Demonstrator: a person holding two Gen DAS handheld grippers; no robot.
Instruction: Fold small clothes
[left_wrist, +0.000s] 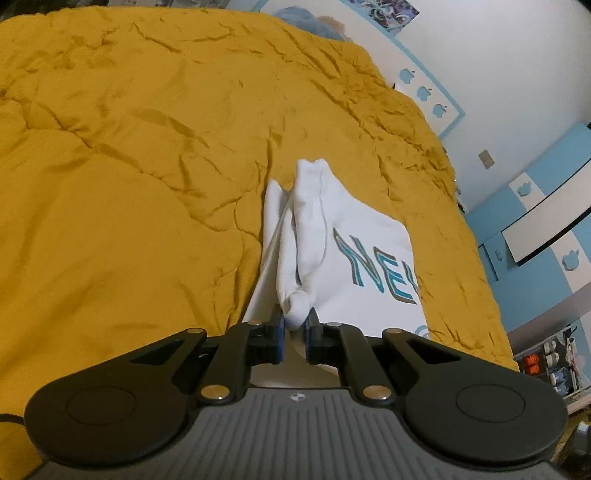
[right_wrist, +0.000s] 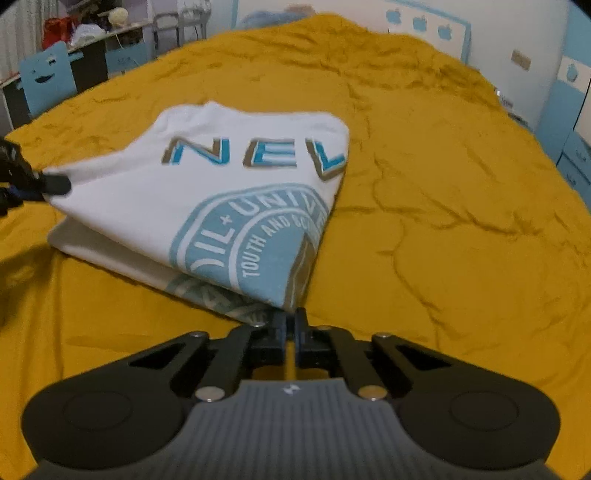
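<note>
A small white T-shirt (right_wrist: 207, 199) with blue "NEV" lettering and a round blue print lies partly folded on the yellow bedspread (right_wrist: 424, 221). My left gripper (left_wrist: 294, 325) is shut on a bunched white edge of the shirt (left_wrist: 310, 229) and lifts it. It also shows at the left edge of the right wrist view (right_wrist: 40, 186), pinching the shirt's left corner. My right gripper (right_wrist: 291, 319) is shut on the shirt's near corner, which is raised above a lower layer.
The wrinkled yellow bedspread (left_wrist: 129, 166) fills both views. A white and blue wall with apple stickers (left_wrist: 421, 92) runs along the bed's far right. A blue chair (right_wrist: 46, 77) and a cluttered desk (right_wrist: 96, 33) stand at the far left.
</note>
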